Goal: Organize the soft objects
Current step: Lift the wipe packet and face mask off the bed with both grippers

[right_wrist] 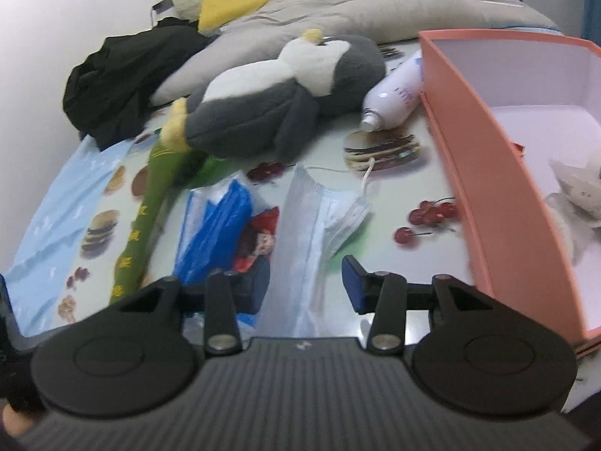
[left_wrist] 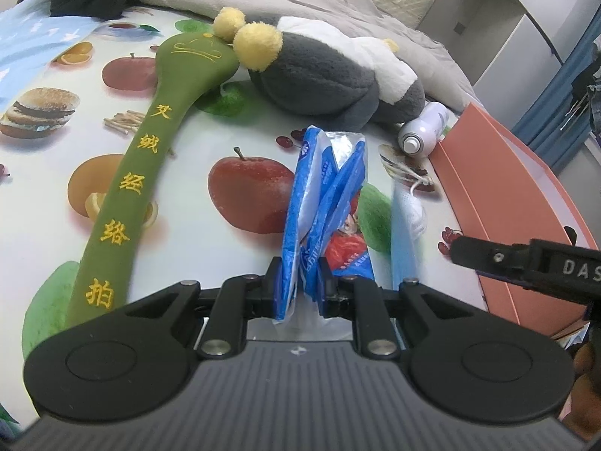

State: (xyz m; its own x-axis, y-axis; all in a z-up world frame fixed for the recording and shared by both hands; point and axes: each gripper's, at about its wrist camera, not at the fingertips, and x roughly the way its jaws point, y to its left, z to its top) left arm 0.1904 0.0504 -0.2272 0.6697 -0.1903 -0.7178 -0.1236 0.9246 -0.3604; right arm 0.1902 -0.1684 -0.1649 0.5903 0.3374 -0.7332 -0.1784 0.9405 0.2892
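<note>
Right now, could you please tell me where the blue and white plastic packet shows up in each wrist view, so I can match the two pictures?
Left wrist view: the blue and white plastic packet stands at centre, pinched in the left claw.
Right wrist view: the packet lies left of centre, beside the face mask under the open right claw.
Shared landmark: the grey penguin plush beyond the packet.

I see 1 white spray bottle point(right_wrist: 394, 94) lying on the fruit-print cloth point(left_wrist: 195, 203) beside my view's grey quilt point(right_wrist: 375, 3).
</note>
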